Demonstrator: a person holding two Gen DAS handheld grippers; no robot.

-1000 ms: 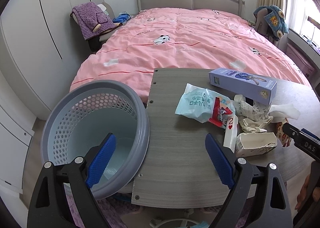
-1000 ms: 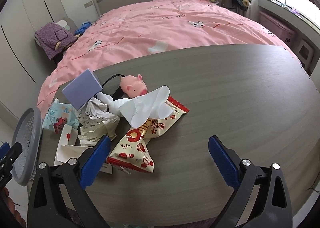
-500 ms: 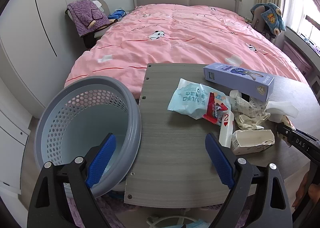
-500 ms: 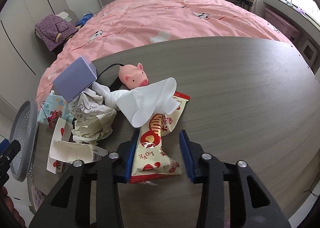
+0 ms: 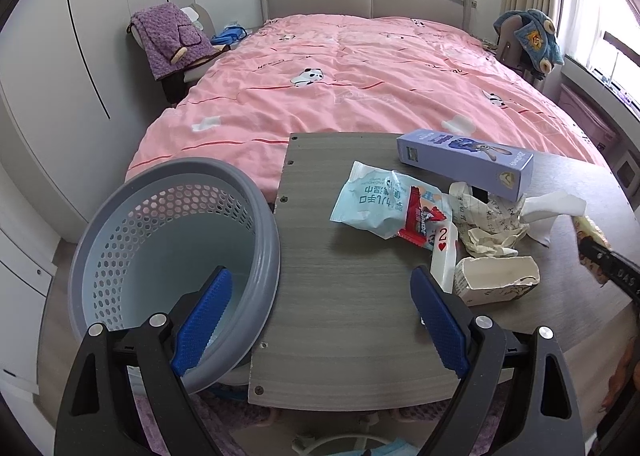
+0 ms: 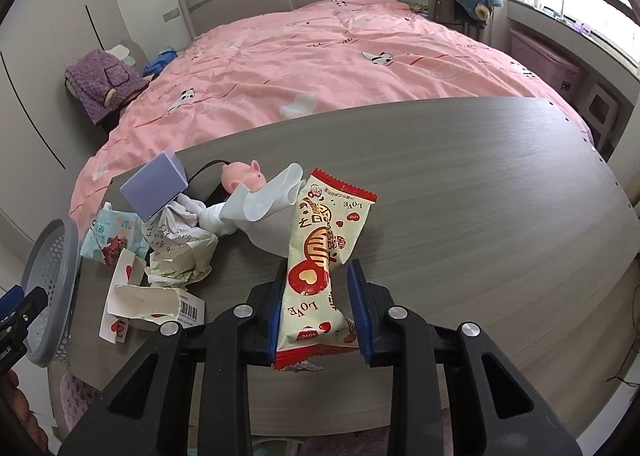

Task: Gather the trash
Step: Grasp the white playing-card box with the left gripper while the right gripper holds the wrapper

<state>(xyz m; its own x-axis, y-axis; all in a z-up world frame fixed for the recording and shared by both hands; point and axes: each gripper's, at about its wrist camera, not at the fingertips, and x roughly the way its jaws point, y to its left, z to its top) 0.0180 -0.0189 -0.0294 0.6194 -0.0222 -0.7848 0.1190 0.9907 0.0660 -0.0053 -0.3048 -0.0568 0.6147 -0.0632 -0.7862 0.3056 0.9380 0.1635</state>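
Right wrist view: snack wrapper (image 6: 320,272) pinched in right tongs (image 6: 318,310), lifted off tabletop (image 6: 480,184) near its front edge, hanging free so it can likely travel to the basket (image 6: 48,288) at the left edge. Left tongs (image 5: 320,330) wide, holding nothing, hovering over the basket rim and tabletop's left corner. Remaining litter, crumpled paper (image 6: 180,248), torn carton (image 6: 148,302), blue packet (image 5: 372,204), clusters left of centre.
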